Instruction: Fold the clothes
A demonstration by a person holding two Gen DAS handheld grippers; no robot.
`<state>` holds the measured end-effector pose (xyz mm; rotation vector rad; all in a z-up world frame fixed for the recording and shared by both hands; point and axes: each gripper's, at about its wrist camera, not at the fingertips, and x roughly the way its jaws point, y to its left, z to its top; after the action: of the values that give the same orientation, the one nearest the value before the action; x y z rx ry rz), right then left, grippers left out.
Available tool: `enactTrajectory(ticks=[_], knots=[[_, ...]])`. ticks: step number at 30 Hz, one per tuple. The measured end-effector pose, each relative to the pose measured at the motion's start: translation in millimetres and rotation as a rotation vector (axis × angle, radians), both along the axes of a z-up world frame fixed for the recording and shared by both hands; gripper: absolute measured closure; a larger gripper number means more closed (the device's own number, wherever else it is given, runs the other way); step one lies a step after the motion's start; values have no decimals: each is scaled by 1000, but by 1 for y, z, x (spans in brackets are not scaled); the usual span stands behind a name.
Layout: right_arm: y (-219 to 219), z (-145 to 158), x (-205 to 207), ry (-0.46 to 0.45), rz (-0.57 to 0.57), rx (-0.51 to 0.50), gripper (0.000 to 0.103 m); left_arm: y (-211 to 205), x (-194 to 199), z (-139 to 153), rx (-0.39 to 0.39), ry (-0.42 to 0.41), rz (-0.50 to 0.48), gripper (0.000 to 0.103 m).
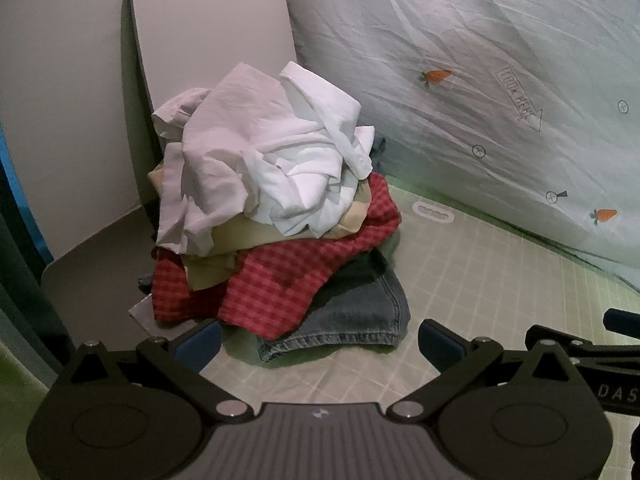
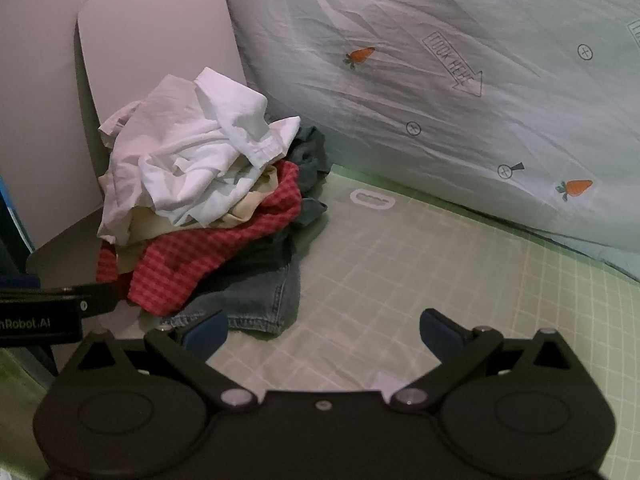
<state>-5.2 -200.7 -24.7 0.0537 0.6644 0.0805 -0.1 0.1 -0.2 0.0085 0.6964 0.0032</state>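
Note:
A heap of unfolded clothes lies on the pale green grid mat (image 1: pixel 500 264). On top is a crumpled white shirt (image 1: pixel 280 152), under it a beige garment (image 1: pixel 240 236), a red checked shirt (image 1: pixel 280 276) and blue jeans (image 1: pixel 352 320). My left gripper (image 1: pixel 320 346) is open and empty, just in front of the jeans. In the right wrist view the same heap shows at the left: white shirt (image 2: pixel 192 152), red checked shirt (image 2: pixel 208 260), jeans (image 2: pixel 256 300). My right gripper (image 2: pixel 322 336) is open and empty, in front of and to the right of the heap.
A grey chair (image 1: pixel 208 40) stands behind the heap at the left. A pale quilt with carrot prints (image 1: pixel 500 100) rises along the back and right. A white label (image 1: pixel 434 212) marks the mat. The other gripper shows at each view's edge (image 2: pixel 40 312).

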Motion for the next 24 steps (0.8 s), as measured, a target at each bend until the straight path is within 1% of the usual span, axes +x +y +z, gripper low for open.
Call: enactTrajectory(ticks=[3, 13, 24], knots=[[0, 3, 2, 0, 1, 0, 0, 0, 0, -1, 1, 0, -1, 0], [-1, -6, 1, -2, -4, -4, 0, 0, 0, -4, 3, 2, -4, 0], [-3, -6, 1, 4, -7, -5, 0, -1, -1, -4, 5, 1, -3, 0]])
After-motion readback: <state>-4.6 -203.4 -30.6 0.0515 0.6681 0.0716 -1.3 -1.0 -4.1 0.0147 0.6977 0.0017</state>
